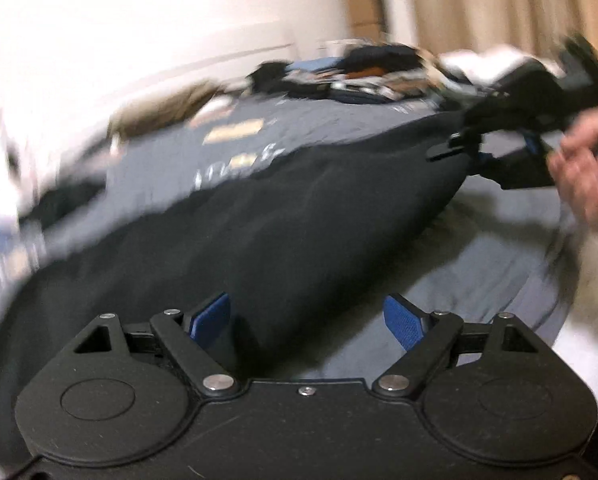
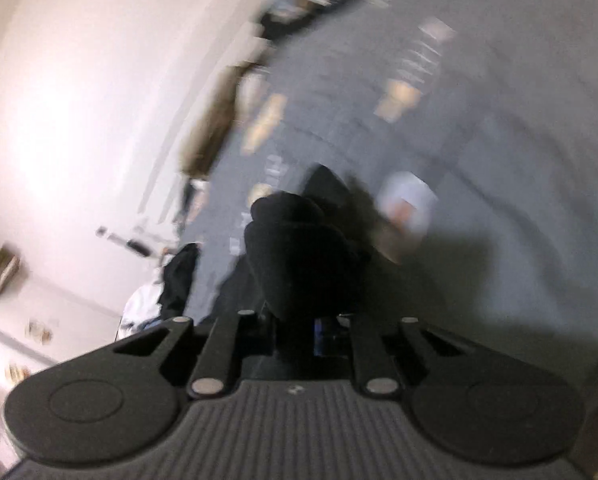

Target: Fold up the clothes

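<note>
While my left tool [image 1: 309,322] hangs with its blue pads [image 1: 399,326] spread wide and nothing pinched between them, the black garment [image 1: 259,220] stretches across the grey bedspread [image 1: 499,256] in front of it, one fold touching the left pad. My right tool [image 1: 455,148], held in my hand [image 1: 583,160], is pressed together on the garment's far end; its own camera shows a black bunch of cloth [image 2: 303,256] caught between the fingers. White and yellow print on the bedspread is too blurred to read. Other clothes [image 1: 363,76] lie heaped at the bed's far end.
</note>
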A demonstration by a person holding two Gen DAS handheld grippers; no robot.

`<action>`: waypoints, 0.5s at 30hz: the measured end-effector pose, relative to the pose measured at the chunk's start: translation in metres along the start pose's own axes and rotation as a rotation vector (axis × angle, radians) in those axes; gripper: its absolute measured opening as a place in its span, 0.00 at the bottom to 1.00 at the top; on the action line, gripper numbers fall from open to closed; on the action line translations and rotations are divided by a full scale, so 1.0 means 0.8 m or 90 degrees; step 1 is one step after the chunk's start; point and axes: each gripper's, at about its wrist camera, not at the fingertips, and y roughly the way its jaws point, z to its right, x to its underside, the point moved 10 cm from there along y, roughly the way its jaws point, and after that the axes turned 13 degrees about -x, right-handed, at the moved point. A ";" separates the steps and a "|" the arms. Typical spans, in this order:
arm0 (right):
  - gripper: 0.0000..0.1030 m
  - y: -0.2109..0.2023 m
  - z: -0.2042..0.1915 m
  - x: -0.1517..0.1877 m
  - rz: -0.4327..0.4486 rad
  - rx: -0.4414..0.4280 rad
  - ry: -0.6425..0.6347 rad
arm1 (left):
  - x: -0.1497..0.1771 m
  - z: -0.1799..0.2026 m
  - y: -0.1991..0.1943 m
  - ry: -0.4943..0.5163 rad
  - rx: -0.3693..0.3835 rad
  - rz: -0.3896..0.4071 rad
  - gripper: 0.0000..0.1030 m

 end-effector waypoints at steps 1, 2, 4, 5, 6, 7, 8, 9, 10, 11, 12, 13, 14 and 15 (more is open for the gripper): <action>0.15 0.000 0.004 0.000 0.001 0.002 0.008 | -0.004 0.007 0.002 0.037 -0.006 0.015 0.81; 0.15 0.000 0.008 0.000 0.003 0.004 0.016 | -0.008 0.014 0.007 0.067 -0.011 0.026 0.81; 0.15 0.000 0.015 0.000 0.005 0.008 0.031 | -0.012 0.026 0.019 0.109 -0.016 0.036 0.80; 0.15 0.000 0.019 0.000 0.006 0.010 0.039 | -0.014 0.033 0.026 0.130 -0.020 0.041 0.80; 0.15 0.000 0.023 0.000 0.008 0.012 0.047 | -0.014 0.040 0.033 0.151 -0.022 0.046 0.80; 0.15 0.000 0.027 0.000 0.009 0.015 0.054 | -0.010 0.047 0.040 0.175 -0.023 0.050 0.74; 0.15 0.000 0.031 0.000 0.010 0.017 0.062 | -0.006 0.053 0.046 0.198 -0.023 0.053 0.69; 0.15 0.000 0.035 0.000 0.011 0.019 0.070 | -0.001 0.057 0.053 0.220 -0.026 0.054 0.53; 0.15 0.000 0.039 0.000 0.013 0.021 0.078 | 0.006 0.056 0.057 0.236 -0.034 0.051 0.35; 0.15 0.000 0.042 0.000 0.014 0.023 0.086 | 0.011 0.051 0.056 0.248 -0.037 0.055 0.30; 0.15 0.000 0.046 0.000 0.015 0.025 0.093 | 0.017 0.047 0.055 0.260 -0.041 0.059 0.23; 0.15 0.000 0.050 0.000 0.016 0.027 0.101 | 0.022 0.041 0.054 0.269 -0.044 0.058 0.21; 0.15 -0.002 0.056 0.001 0.017 0.030 0.117 | 0.026 0.032 0.052 0.272 -0.046 0.049 0.21; 0.15 -0.006 0.062 0.003 0.018 0.033 0.139 | 0.031 0.023 0.050 0.276 -0.050 0.040 0.21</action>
